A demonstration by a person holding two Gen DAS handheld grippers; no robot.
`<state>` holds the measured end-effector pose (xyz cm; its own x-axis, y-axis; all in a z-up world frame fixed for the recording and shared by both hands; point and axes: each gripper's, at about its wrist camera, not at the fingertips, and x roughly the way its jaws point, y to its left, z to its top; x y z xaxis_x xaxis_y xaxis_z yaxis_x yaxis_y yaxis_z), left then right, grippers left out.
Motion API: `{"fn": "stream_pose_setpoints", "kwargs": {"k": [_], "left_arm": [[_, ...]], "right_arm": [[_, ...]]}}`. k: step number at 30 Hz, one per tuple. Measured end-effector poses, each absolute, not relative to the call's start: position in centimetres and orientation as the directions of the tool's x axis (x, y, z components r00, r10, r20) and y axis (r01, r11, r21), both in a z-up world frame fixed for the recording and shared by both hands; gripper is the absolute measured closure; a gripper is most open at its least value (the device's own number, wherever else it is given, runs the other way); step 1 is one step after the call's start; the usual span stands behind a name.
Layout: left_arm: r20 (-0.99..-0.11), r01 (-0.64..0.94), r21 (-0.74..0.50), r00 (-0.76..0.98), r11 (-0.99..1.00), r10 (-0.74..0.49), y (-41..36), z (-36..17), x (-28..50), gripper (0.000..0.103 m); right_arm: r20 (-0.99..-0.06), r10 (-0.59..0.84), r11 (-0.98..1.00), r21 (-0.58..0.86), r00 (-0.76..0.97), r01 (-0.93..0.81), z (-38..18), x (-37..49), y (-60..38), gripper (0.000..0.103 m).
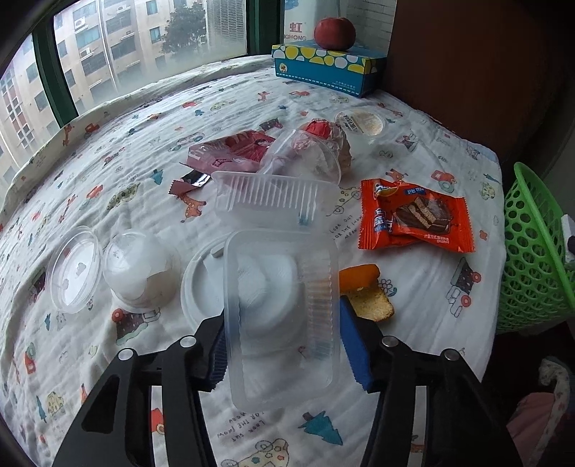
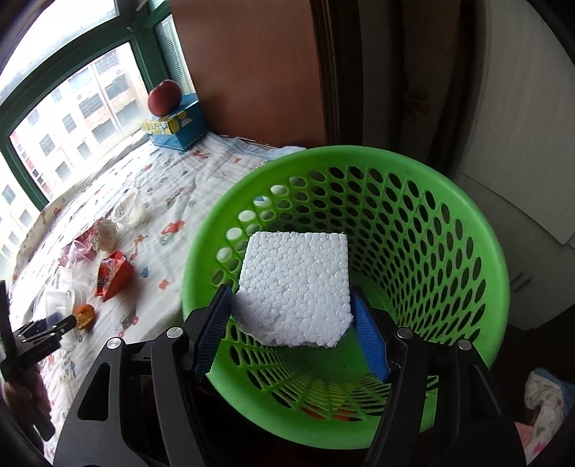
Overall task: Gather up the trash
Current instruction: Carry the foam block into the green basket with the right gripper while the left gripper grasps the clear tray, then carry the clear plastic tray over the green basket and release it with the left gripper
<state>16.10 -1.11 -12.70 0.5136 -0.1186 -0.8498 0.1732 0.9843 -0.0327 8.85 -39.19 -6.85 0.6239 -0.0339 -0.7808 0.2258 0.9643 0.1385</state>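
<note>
Left fingers (image 1: 230, 345) clamp a clear plastic tray (image 1: 280, 316); right fingers (image 2: 370, 337) grip a foam block (image 2: 294, 287) over the green basket (image 2: 449, 222).

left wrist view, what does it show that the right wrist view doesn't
Only the left wrist view shows the left hand-held gripper closed around a clear tray, plus an orange wrapper flat on the cloth. Only the right wrist view shows the right hand-held gripper holding a foam block over the basket's opening. Both show the green basket, apple and tissue box.

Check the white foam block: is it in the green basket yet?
Not yet. The foam block sits clamped in the right gripper, held above the green basket's opening.
</note>
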Motion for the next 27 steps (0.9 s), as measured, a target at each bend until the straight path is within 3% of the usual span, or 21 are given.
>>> {"fn": "stream_pose_setpoints", "kwargs": {"k": [5,13,27], "left_arm": [[-0.826,0.201,-0.034,0.545,0.979,-0.141,-1.4,-11.0,15.0,0.051],[-0.765,0.288,-0.091,0.593,0.953,-0.252,-3.8,-5.9,13.3,0.051],[-0.708,0.542,-0.208,0.491,0.814,-0.507,-17.2,-1.3,14.4,0.051]], "right_arm": [[-0.780,-0.038,0.960,0.144,0.624,0.239,-7.1,8.6,-39.6,0.026],[-0.766,-0.054,0.958,0.140,0.641,0.248,-6.2,7.3,-40.5,0.022],[-0.721,-0.118,0.953,0.111,0.683,0.282,-4.1,3.4,-42.7,0.021]]}}
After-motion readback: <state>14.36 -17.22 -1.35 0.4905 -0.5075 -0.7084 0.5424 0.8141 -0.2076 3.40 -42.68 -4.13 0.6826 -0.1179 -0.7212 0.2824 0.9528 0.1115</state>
